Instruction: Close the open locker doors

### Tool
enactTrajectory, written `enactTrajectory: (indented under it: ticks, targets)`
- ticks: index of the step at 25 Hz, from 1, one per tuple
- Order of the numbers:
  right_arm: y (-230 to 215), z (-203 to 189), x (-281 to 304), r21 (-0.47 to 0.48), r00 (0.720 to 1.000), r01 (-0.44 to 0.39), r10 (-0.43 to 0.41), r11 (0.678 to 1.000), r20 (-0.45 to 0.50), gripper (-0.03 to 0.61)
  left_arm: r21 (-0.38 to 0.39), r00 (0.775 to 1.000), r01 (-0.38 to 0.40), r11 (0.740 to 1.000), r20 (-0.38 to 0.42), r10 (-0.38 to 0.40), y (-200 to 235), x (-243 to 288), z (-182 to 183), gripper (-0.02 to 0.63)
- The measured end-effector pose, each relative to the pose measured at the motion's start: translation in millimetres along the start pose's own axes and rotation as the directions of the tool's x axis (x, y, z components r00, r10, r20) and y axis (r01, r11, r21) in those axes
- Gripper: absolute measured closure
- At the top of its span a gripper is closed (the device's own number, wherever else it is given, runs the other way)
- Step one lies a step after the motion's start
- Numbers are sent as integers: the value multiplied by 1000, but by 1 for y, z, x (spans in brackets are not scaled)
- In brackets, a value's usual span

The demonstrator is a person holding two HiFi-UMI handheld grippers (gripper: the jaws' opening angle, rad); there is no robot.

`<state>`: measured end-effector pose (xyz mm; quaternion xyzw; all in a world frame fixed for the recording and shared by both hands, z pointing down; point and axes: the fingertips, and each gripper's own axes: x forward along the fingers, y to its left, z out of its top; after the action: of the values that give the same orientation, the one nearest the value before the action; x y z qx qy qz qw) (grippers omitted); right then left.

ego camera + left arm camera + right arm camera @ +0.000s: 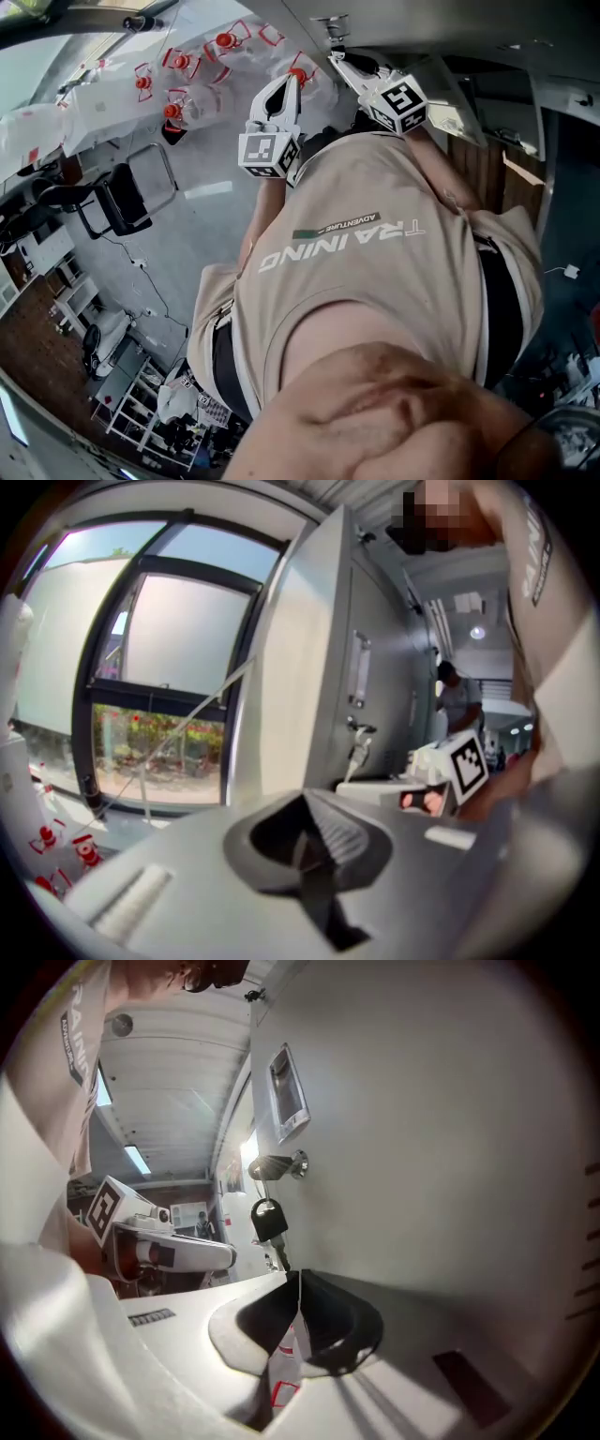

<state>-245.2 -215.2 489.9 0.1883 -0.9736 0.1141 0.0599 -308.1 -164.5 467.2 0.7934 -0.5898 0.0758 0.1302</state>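
A grey locker door fills the right gripper view, very close on the right. It carries a lock with a black key hanging from it and a label holder above. My right gripper is shut and empty just beside the door; whether it touches the door cannot be told. In the left gripper view the grey door stands edge-on with its key. My left gripper is shut and empty, a little away from it. From the head view both grippers, left and right, are raised beyond my beige shirt.
A large window lies left of the lockers. Red-capped clear containers and a black chair stand on the floor. Low shelving is further off. A person stands far down the room.
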Motion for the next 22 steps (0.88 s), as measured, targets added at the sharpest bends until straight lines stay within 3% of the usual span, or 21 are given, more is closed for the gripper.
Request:
enactTrajectory:
  ticks: [7, 12, 17, 22]
  targets:
    - [5, 6, 1, -11, 997, 74, -74, 997, -36, 560, 4, 995, 98, 995, 9, -98, -4, 5, 9, 614]
    - [1, -4, -17, 43, 978, 204, -202, 978, -47, 560, 29, 974, 227, 973, -12, -227, -20, 7, 6, 614]
    - [15, -33, -59, 141, 932, 363, -358, 921, -62, 560, 63, 930, 368, 928, -49, -365, -41, -1, -13, 614]
    - [22, -52, -118, 158, 847, 531, -524, 832, -86, 560, 78, 846, 531, 844, -99, -523, -81, 9, -49, 614]
